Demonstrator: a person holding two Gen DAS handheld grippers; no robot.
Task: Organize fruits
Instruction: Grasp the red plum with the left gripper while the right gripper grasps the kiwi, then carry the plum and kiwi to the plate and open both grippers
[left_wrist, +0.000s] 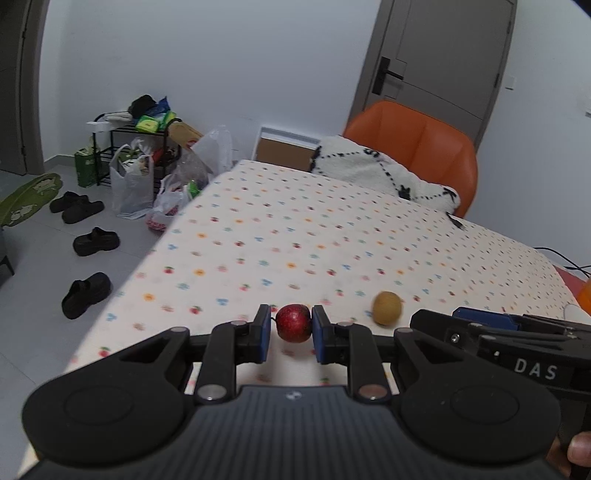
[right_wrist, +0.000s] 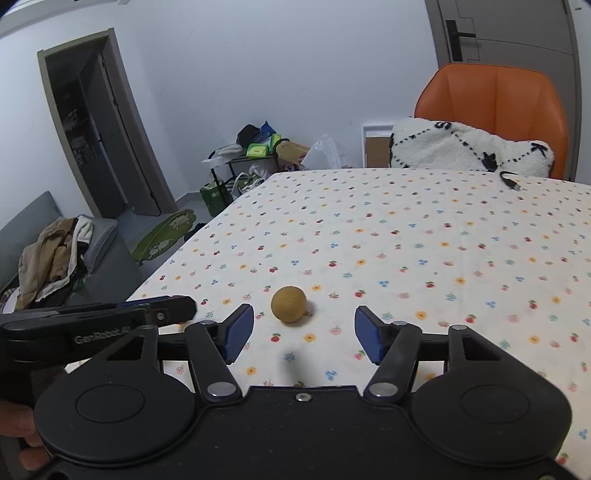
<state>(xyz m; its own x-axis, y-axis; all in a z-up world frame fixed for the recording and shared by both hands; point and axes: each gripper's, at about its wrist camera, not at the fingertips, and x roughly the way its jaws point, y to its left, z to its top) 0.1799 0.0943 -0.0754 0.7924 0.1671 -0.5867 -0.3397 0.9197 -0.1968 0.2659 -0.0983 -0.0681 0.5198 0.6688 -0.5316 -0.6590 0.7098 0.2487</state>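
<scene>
From the left wrist camera I see the left gripper (left_wrist: 289, 334) with its blue pads bracketing a red apple (left_wrist: 293, 322). The right pad touches the apple; at the left pad a thin gap or the stem shows, so I cannot confirm full contact on that side. The apple's underside is hidden behind the linkage, and I cannot tell whether it rests on the table (left_wrist: 332, 236) or is lifted clear of it.

To the right of the apple, slightly farther, a brownish kiwi (left_wrist: 386, 308) lies on the patterned cloth, apart from the apple. The right gripper's body (left_wrist: 517, 343) enters from the right edge; its fingers are not visible in this view. A fingertip (left_wrist: 580, 452) is cut off at the lower right corner.

From the right wrist camera, the right gripper (right_wrist: 304, 334) stands spread wide. The kiwi sits on the table just beyond the fingertips, nearer the left pad (right_wrist: 240, 330), touching neither pad. The left gripper's body crosses the left edge here, but the apple is not visible in this view.

At the far table edge lie a white fleece cushion (right_wrist: 469, 147) and a black cable end (right_wrist: 511, 182), with an orange chair (right_wrist: 491, 96) behind. The floor clutter at far left is too small to identify fully.
</scene>
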